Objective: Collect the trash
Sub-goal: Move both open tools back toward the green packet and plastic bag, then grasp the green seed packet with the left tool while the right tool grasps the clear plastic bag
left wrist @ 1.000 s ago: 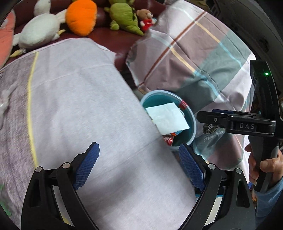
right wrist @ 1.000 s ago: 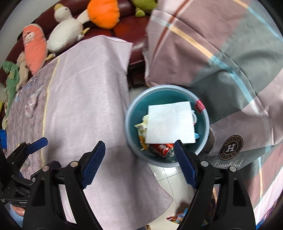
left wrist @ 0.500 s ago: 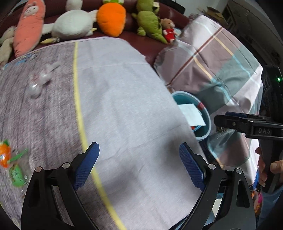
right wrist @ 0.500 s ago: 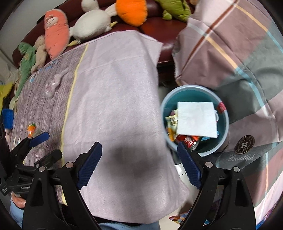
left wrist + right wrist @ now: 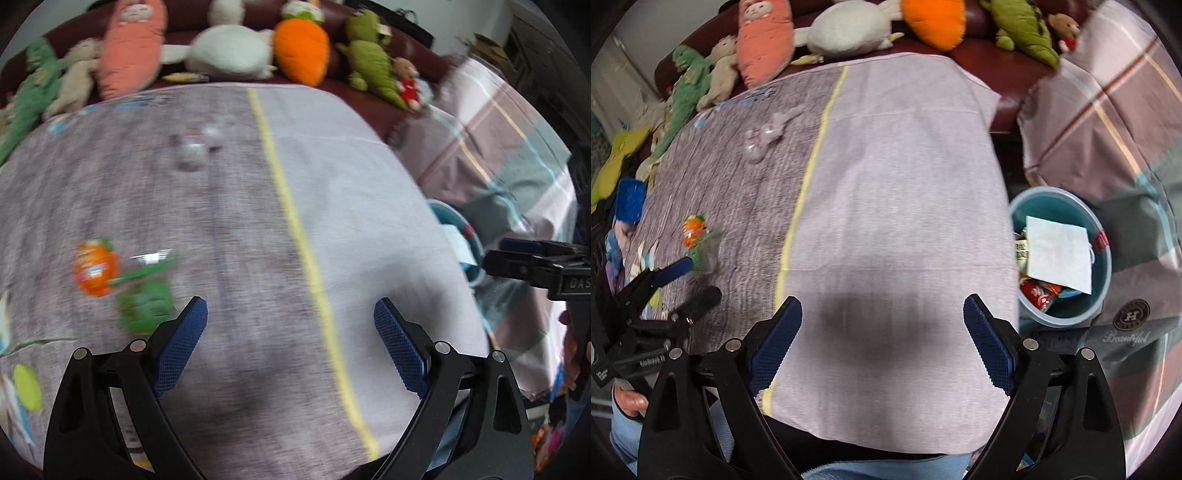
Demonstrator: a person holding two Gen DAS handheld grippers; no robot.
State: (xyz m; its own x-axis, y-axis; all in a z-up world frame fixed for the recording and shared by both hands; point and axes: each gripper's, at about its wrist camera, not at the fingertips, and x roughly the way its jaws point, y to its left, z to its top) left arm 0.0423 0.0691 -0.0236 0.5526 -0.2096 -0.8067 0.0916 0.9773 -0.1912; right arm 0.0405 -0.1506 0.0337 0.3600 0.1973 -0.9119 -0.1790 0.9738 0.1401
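An orange-and-green wrapper (image 5: 96, 272) lies on the grey-striped part of the cloth-covered table (image 5: 354, 221), toward its left edge, with a green packet (image 5: 146, 304) touching it on the near side. A clear crumpled wrapper (image 5: 764, 138) sits farther back, nearer the far edge. Off the table's right edge, a teal bin (image 5: 1102, 258) on the floor holds a white paper sheet (image 5: 1058, 253) lying over a red can (image 5: 1038, 293) and snack packets. Your left tongs (image 5: 290, 347) hang released above the cloth just beside the green packet, nothing between the blue pads. Your right tongs (image 5: 882, 339) have just been opening and stand wide and empty above the pale half near the front edge. Plush toys (image 5: 849, 31) line the sofa beyond the far edge.
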